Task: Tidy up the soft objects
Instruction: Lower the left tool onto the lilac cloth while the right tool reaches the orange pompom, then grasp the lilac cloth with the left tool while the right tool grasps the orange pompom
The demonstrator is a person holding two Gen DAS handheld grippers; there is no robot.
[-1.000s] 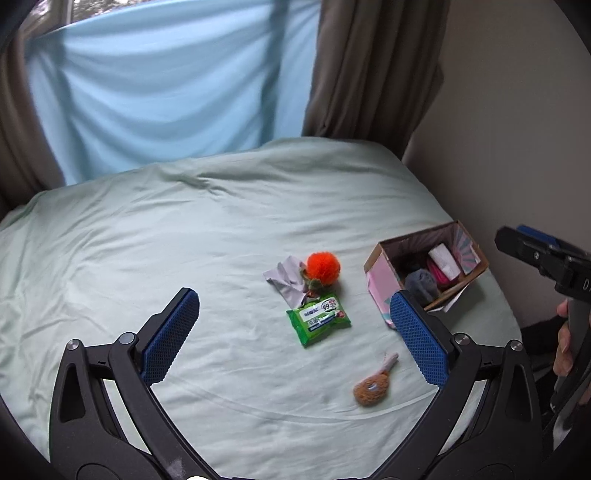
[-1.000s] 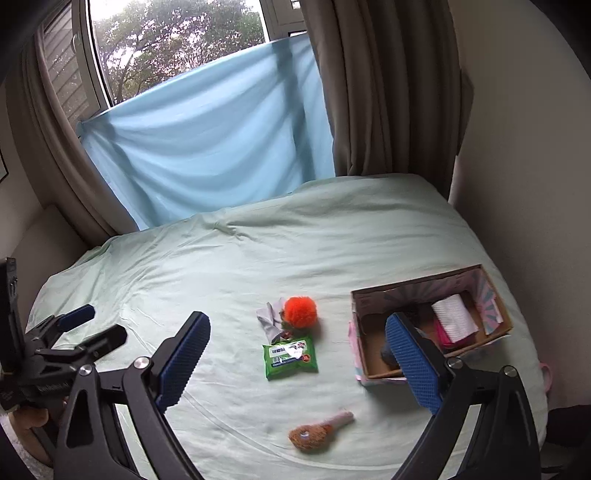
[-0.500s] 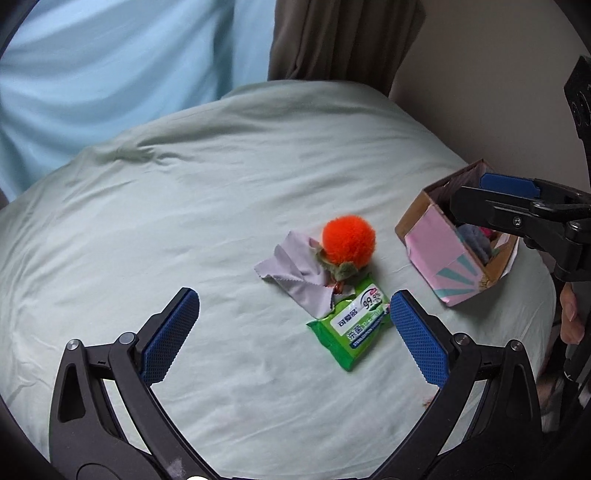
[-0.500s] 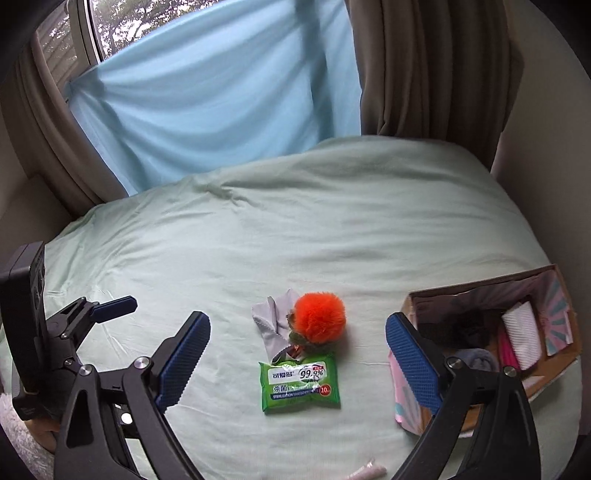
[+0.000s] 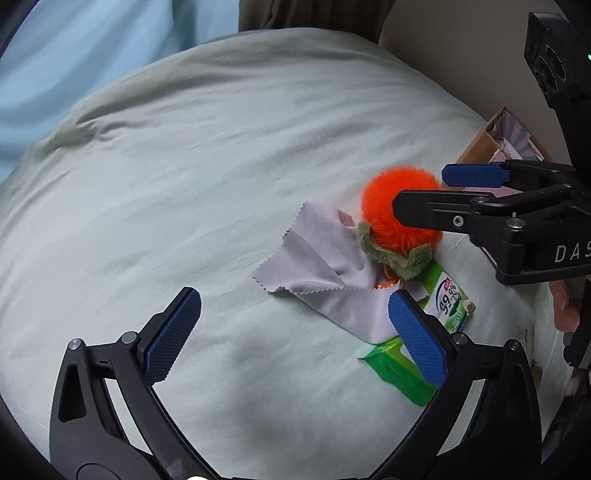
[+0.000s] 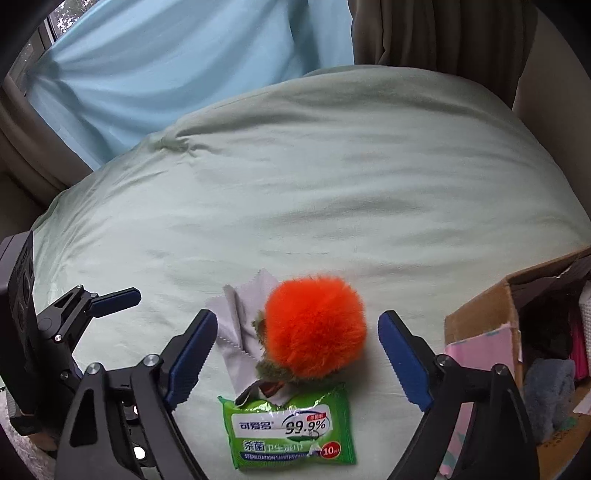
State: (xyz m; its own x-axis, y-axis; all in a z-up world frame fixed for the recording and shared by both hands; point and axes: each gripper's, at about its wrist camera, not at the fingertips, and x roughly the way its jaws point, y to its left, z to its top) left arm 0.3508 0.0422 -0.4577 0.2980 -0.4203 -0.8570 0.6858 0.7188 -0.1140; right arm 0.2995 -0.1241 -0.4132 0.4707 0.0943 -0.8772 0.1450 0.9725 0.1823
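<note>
Closest to me in the right wrist view, my right gripper [image 6: 297, 356] has its blue-padded fingers spread wide apart, holding nothing, and the orange pompom [image 6: 314, 328] sits on the sheet in the gap between them without touching either pad. Just on the near side of the pompom lies the green wipes packet [image 6: 291, 428], flat on the bed, its upper edge tucked against the pompom's fuzzy green collar. A pale grey cloth [image 6: 243, 317] with pinked edges lies partly under the pompom's left side and reaches down to the packet's top corner. In the left wrist view, my left gripper [image 5: 293, 334] is also spread wide and empty; its right pad hovers over the near corner of the grey cloth [image 5: 325, 273] and the wipes packet [image 5: 448, 299], while its left pad is over bare sheet. From that side I see the right gripper [image 5: 421, 192] coming in from the right, one finger crossing in front of the orange pompom [image 5: 380, 206] and the other behind it. To the right, near the pompom but apart from it, stands the open cardboard box [image 6: 476, 314], pink on its outer face, with dark, grey and pink soft items inside that I cannot tell apart well. Everything rests on the pale green bedsheet [image 6: 332, 177], and beyond the bed hang a light blue drape [image 6: 177, 62] and a brown curtain [image 6: 436, 33].
</note>
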